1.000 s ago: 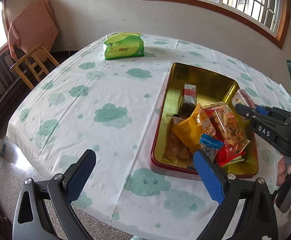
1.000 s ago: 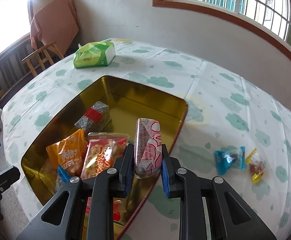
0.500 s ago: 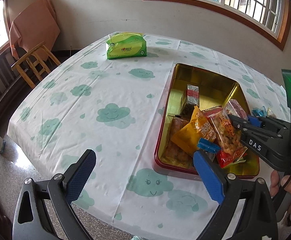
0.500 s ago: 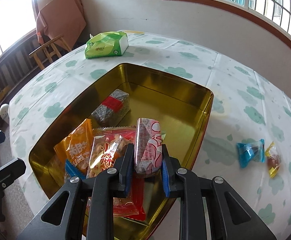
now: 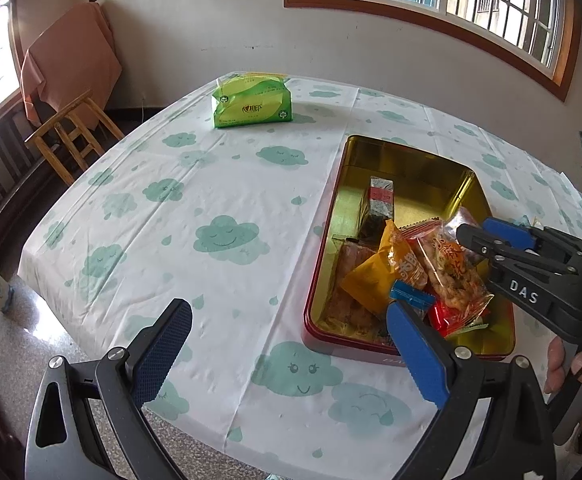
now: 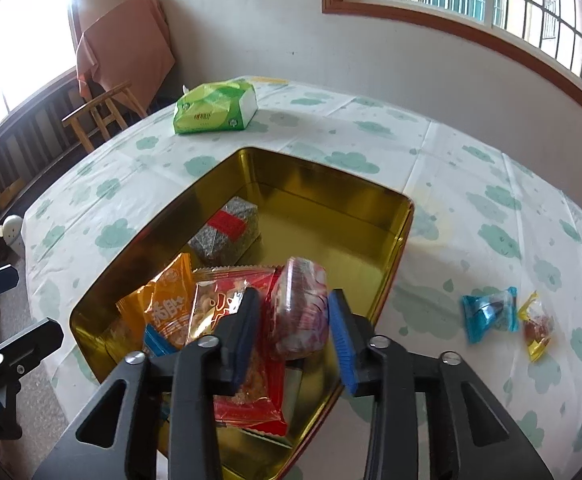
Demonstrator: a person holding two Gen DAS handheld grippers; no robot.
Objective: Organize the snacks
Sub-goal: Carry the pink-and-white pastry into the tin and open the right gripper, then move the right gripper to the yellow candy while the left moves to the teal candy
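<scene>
A pink-wrapped snack (image 6: 300, 312) is seen between the jaws of the right tool (image 6: 293, 322), which have just been opening: the pads now stand clear of the wrapper on both sides, so the packet is no longer gripped and appears to be dropping onto the heap in the near end of the gold tin (image 6: 323, 184). The chief risk is judged to be a poor landing; the packet is released close to the tin's near right wall, over a slippery pile made up of an orange packet (image 6: 163, 312) and a red-and-clear packet (image 6: 227, 320), and it could slide off, tip over the rim onto the bench (image 6: 471, 208), or catch on a pad if the tool is drawn away too soon. Two further sweets, a blue one (image 6: 489, 314) and a yellow one (image 6: 537, 326), are left lying on the bench to the right of the tin, well apart from it. The right tool is held pitched steeply downward over the tin's near end. The left tool (image 5: 287, 340) is held wide open and empty above the bench edge, likewise angled down, beside the tin's near left corner.
</scene>
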